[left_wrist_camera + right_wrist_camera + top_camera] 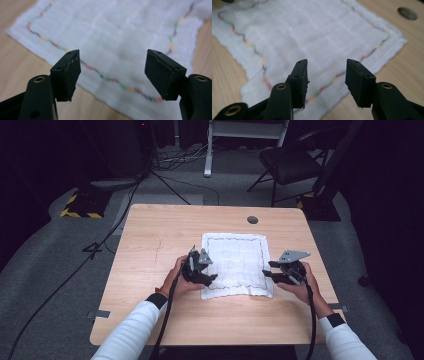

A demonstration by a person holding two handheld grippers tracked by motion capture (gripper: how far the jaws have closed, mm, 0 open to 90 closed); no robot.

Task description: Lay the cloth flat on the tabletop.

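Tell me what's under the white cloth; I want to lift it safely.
The cloth lies flat on the wooden table; bare wood shows all around it. No bulge shows, but whatever lies beneath its middle is covered and cannot be seen.

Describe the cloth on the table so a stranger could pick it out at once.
On the light wooden table, look right of centre, between the left gripper and the right gripper. There a white cloth lies flat. A thin line of multicoloured stitching runs just inside its edges, and it is the only fabric on the table.
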